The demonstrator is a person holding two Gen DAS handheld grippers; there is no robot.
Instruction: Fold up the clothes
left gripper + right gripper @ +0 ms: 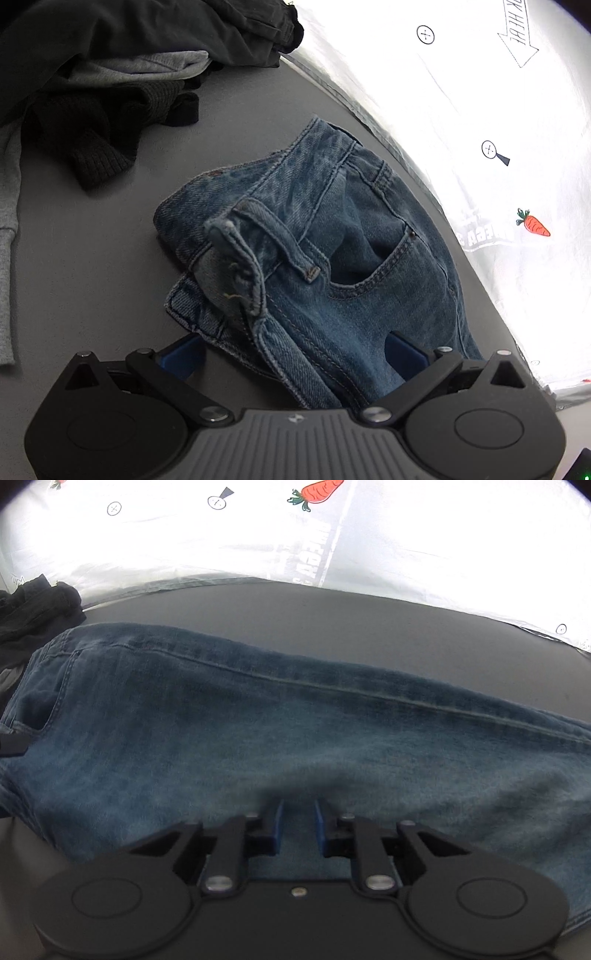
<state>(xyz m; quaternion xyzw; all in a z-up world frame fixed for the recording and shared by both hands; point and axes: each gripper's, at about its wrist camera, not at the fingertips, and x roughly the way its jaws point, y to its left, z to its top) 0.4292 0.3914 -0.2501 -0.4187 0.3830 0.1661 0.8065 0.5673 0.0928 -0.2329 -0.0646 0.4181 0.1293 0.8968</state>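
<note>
Looks like early days: the blue jeans (325, 258) fill the centre of both frames on the dark table (92, 258), legs seemingly doubled together, waistband bunched and no cross fold yet. Left gripper (291, 350) is spread wide around the waist end; right gripper (298, 825) is narrowed onto leg denim, though whether it's actually pinching I can't tell. Pile of dark clothes (110, 74) waits upper left

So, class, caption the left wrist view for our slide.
Open left claw straddling the waistband of crumpled blue jeans on a grey table.

Grey tabletop (92, 258); brightly lit white carrot-print sheet (498, 110) along far edge.
</note>
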